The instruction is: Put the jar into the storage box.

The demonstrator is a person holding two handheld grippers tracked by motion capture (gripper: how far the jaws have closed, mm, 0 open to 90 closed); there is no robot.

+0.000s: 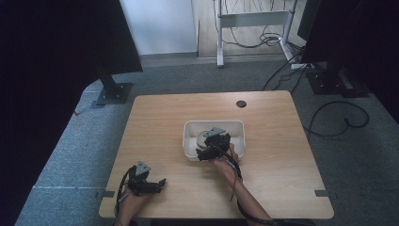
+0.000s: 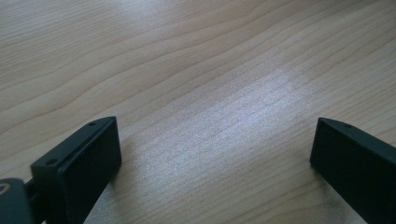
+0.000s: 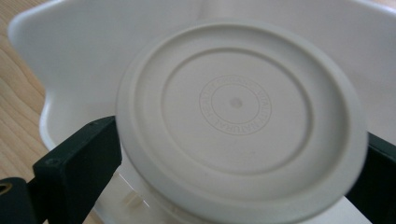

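Right hand-held gripper (image 1: 212, 145) clamped on a round cream lid (image 3: 240, 116) inside the white tub (image 1: 190, 141).

The lid sits tilted between the 2 black jaws, which press its opposite edges, over the tub near the middle of the wooden surface (image 1: 273, 174). The left hand-held gripper (image 1: 149, 182) rests near the surface's front left corner, jaws wide apart over bare wood.

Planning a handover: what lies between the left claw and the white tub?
Only bare wooden table, seen in the high view, between left claw and white tub.
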